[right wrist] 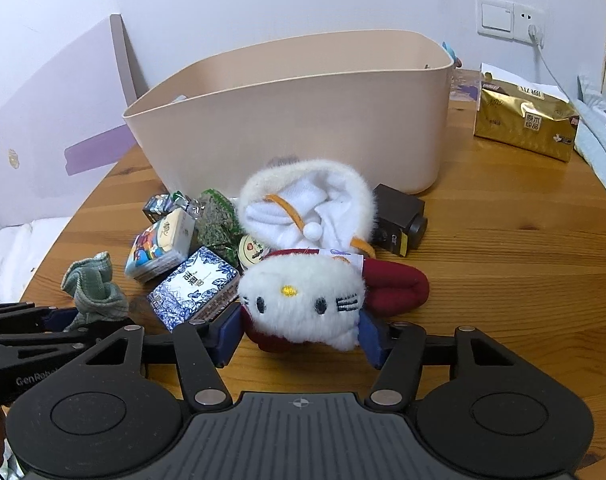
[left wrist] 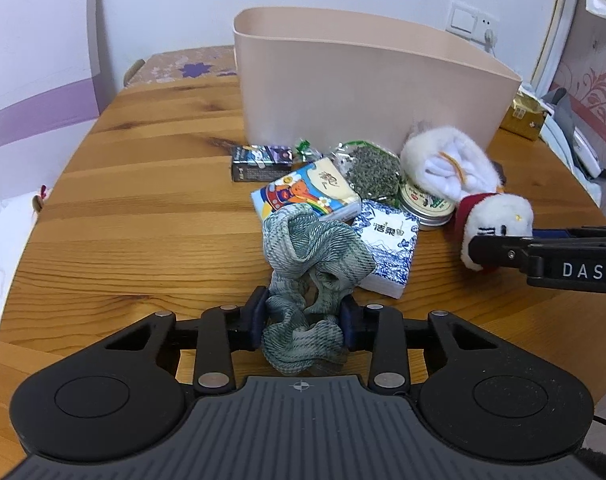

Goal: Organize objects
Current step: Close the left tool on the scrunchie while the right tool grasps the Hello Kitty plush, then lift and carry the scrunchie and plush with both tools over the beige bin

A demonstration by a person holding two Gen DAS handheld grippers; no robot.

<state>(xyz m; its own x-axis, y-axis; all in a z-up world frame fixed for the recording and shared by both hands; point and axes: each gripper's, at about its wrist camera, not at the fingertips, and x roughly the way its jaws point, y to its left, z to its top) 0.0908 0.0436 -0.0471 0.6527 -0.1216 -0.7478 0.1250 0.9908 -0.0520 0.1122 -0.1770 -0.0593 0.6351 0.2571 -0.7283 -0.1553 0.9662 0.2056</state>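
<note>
A beige bin (left wrist: 367, 92) stands at the back of the wooden table (left wrist: 143, 208); it also shows in the right wrist view (right wrist: 303, 128). My left gripper (left wrist: 303, 324) is shut on a green crinkled scrunchie (left wrist: 315, 256), also seen in the right wrist view (right wrist: 93, 284). My right gripper (right wrist: 299, 334) is shut on the head of a white plush cat (right wrist: 303, 300) with a red outfit; the cat also shows in the left wrist view (left wrist: 499, 220). A white fluffy hood (right wrist: 307, 208) lies behind it.
A pile sits in front of the bin: a cartoon tissue pack (left wrist: 307, 194), a blue-white tissue pack (left wrist: 387, 252), a bag of dried leaves (left wrist: 371, 168), a round tin (left wrist: 423, 204), a small dark box (left wrist: 261, 162). A black cube (right wrist: 399, 220) and gold tissue pack (right wrist: 523, 120) lie right.
</note>
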